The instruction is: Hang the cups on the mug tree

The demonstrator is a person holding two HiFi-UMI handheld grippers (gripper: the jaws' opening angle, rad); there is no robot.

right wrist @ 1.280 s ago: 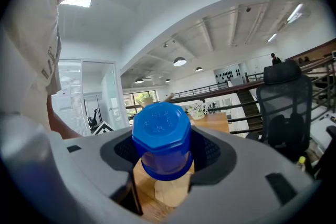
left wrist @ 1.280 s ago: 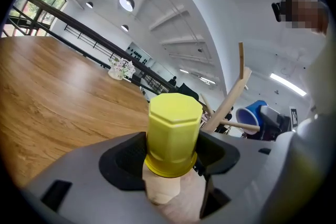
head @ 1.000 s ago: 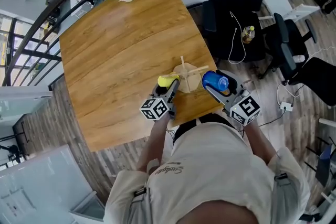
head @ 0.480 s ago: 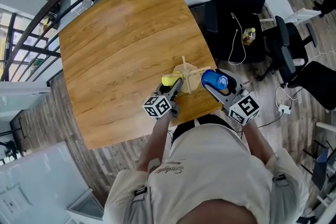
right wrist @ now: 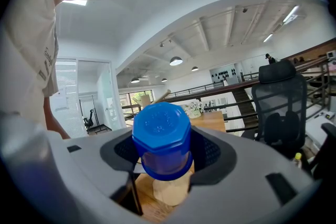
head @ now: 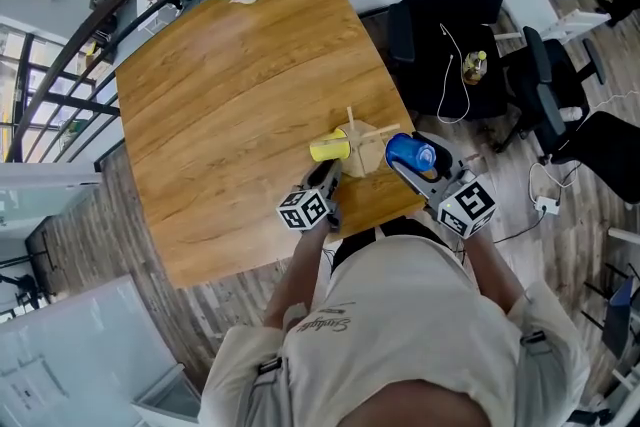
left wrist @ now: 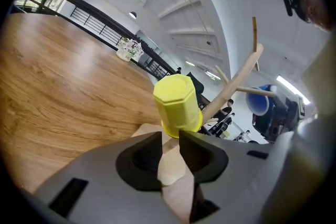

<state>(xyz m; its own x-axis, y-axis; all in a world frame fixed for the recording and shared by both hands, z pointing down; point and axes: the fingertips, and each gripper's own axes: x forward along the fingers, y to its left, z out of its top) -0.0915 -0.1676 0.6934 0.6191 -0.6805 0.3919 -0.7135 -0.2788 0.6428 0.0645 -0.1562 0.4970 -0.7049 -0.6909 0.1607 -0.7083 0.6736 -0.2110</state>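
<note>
Change: left hand-held gripper (head: pixel 327 175) has backed off the yellow cup (head: pixel 329 149).
Left jaws: just been closing, narrow gap, nothing between them.
Yellow cup: hangs on mug tree (head: pixel 366 145), just past left tips.
Right hand-held gripper (head: pixel 413 165): clamped on blue cup (head: pixel 409 154), beside the tree, above bench (head: pixel 230 85) edge.
</note>
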